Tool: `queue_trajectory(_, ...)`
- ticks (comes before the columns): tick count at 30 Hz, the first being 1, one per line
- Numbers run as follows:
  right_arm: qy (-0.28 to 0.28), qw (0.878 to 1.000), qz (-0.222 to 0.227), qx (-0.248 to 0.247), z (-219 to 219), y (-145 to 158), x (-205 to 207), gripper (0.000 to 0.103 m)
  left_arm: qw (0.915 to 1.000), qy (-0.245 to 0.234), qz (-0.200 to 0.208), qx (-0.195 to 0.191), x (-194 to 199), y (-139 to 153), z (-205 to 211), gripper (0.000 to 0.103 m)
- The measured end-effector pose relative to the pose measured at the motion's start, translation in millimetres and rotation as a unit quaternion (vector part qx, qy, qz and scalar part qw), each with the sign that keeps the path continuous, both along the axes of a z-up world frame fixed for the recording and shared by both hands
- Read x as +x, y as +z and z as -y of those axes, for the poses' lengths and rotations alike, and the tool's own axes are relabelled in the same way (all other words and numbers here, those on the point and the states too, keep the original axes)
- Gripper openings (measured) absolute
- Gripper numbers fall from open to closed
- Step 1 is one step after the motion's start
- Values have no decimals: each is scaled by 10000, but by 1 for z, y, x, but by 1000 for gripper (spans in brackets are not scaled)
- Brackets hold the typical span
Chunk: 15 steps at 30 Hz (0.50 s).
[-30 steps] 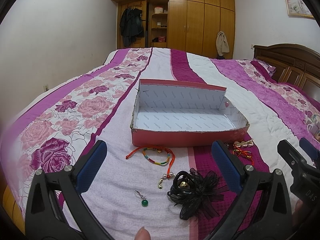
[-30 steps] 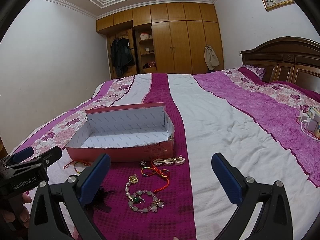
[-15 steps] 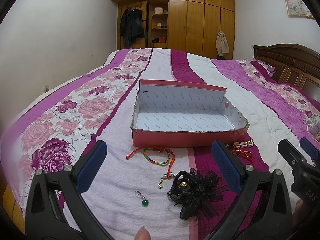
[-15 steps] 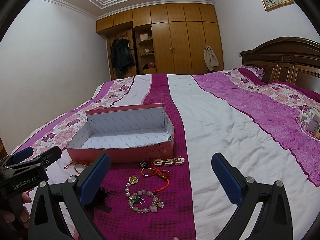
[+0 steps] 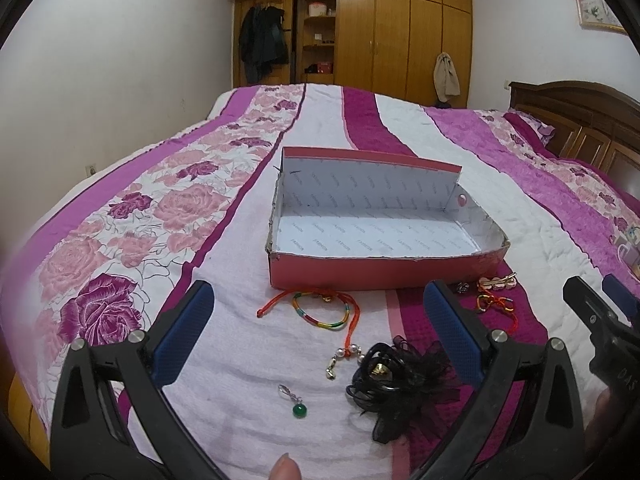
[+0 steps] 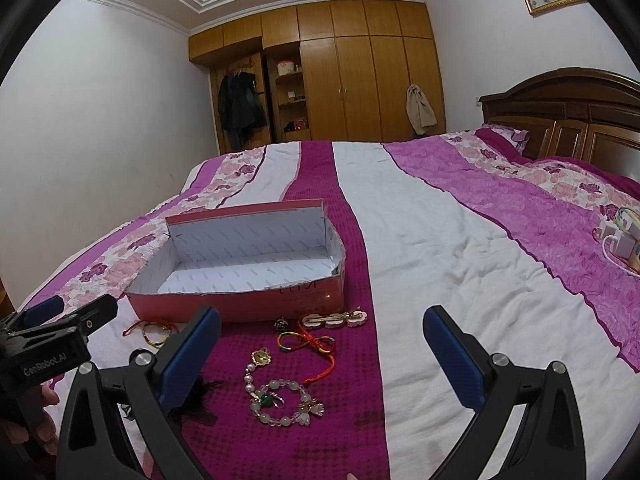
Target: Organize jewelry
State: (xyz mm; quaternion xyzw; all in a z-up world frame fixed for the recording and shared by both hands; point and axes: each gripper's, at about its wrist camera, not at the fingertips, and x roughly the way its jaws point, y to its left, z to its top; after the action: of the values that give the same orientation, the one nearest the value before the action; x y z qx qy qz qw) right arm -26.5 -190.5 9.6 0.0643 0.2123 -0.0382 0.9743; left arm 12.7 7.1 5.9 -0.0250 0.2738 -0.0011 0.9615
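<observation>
**Jewelry loose on the bed, box empty, nothing yet gripped**

Jewelry is seen scattered on the bed (image 5: pixel 400 152) in front of a pink box (image 5: pixel 384 276), whose white inside holds nothing. Both grippers are held wide open and empty above the bedspread. The task is judged to be at its start: no piece has been lifted or placed.

Between the jaws of the left gripper (image 5: pixel 316 332) lie a rainbow bracelet (image 5: pixel 320 312) with an orange cord (image 5: pixel 352 320), a pearl charm (image 5: pixel 340 360) and a green pendant (image 5: pixel 298 408). A black hair bow (image 5: pixel 404 388) lies close against the inner side of its right jaw. Between the jaws of the right gripper (image 6: pixel 320 344) lie a bead bracelet (image 6: pixel 280 404), a gold charm (image 6: pixel 261 358), a red knotted cord (image 6: pixel 308 340), a flower clip (image 6: pixel 336 318) and a small dark bead (image 6: pixel 281 324), the last two just ahead, near the box wall.

For the next move, one piece would have to be chosen, the jaws lowered around it and closed, and the piece carried forward over the near wall of the box. Thin cords and small charms on soft fabric are judged hard to pinch; bedspread could be caught with them. The orange cord lies touching the bracelet and pearls, so several pieces might be dragged together. The left gripper is seen at the left edge of the right view, near enough that crowding is possible. A charger (image 6: pixel 620 236) lies well off to the right, and a wardrobe (image 6: pixel 340 80) stands beyond.
</observation>
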Motion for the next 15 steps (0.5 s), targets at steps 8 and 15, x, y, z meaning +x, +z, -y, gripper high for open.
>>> queue_trajectory(8,-99,9996,-254,51,9,-12,19,103,9976,103,-639,-264,30,-16,-30,98)
queue_trajectory(15,-147,9983,-551,106,17,-26,32,103,9925,70,-1212,-108,59,-41,-35,97)
